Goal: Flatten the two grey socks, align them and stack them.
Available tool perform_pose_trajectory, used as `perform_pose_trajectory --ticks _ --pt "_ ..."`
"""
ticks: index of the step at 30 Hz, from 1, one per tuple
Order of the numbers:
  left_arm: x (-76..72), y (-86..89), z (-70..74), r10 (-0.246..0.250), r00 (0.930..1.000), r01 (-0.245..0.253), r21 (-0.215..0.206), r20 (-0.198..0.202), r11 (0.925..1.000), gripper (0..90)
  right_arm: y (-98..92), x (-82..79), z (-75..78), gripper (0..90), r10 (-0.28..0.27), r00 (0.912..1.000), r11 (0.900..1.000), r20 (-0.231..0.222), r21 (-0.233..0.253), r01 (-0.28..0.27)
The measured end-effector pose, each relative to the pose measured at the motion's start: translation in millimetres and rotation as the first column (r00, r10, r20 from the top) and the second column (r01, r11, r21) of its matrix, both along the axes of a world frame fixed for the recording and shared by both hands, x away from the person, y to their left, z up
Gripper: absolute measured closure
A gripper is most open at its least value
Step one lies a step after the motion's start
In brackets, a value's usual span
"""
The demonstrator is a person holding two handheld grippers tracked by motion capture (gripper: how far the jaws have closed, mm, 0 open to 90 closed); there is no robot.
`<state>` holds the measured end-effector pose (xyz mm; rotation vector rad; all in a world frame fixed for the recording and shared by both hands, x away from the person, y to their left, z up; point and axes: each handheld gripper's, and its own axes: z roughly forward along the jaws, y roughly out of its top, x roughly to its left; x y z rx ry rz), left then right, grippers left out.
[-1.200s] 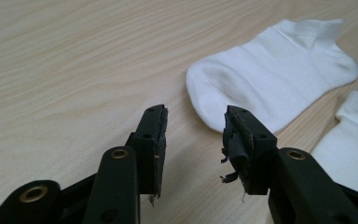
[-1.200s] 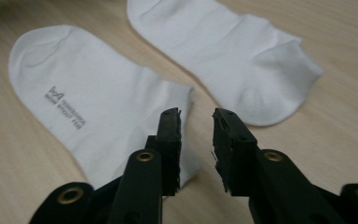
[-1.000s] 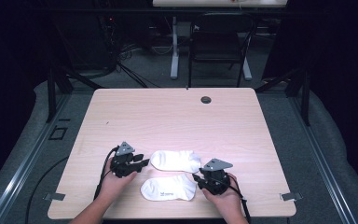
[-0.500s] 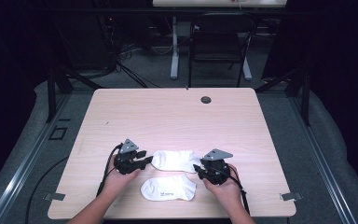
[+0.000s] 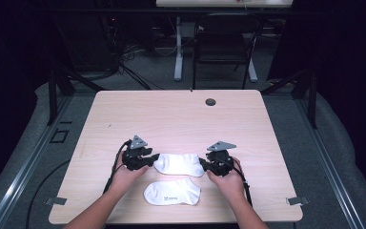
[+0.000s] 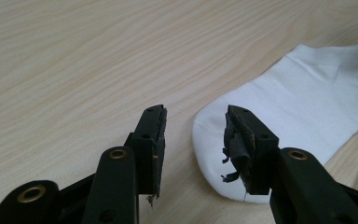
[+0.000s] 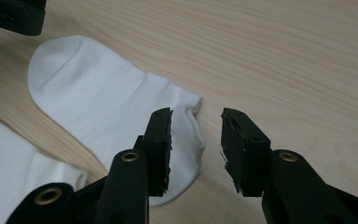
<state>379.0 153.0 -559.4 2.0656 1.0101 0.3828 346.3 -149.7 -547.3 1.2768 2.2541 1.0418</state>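
Note:
Two white ankle socks lie flat on the wooden table (image 5: 171, 119). The far sock (image 5: 178, 163) stretches between both grippers; the near sock (image 5: 172, 192) lies closer to the person. My left gripper (image 5: 153, 158) is open at the far sock's toe end (image 6: 223, 154), its jaws straddling the toe edge just above it. My right gripper (image 5: 204, 164) is open at the same sock's cuff end (image 7: 189, 121), one jaw over the cuff, the other over bare wood. In the right gripper view the near sock (image 7: 14, 172) fills the lower left corner.
A small dark round grommet (image 5: 210, 101) sits near the table's far edge. Behind the table stand a chair (image 5: 224, 52) and a desk leg (image 5: 177, 47) on a dark floor with cables. Bare wood spreads over the far half of the table.
My right gripper has moved up from the near sock's right end to the cuff end of the far sock. My left gripper has stayed at that sock's toe.

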Motion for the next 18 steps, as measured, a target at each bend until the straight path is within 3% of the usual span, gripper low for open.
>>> perform_pose_trajectory --ticks 7,13,18 --pt "6.5 -4.6 -8.9 0.008 0.9992 -0.006 0.030 -0.039 0.9995 61.3 2.6 11.2 -1.9 66.1 0.001 0.9995 1.000 -0.031 0.005 -0.001" --pt "10.9 -4.2 -14.5 0.005 0.9970 -0.004 0.019 -0.077 0.9998 63.6 5.2 17.2 -8.9 67.2 0.010 0.9982 1.000 -0.059 0.007 -0.010" --pt "11.4 -6.4 -17.2 -0.005 0.9959 0.008 0.035 -0.091 0.9994 67.4 7.4 18.9 -12.6 68.7 0.016 0.9967 1.000 -0.080 -0.005 -0.017"
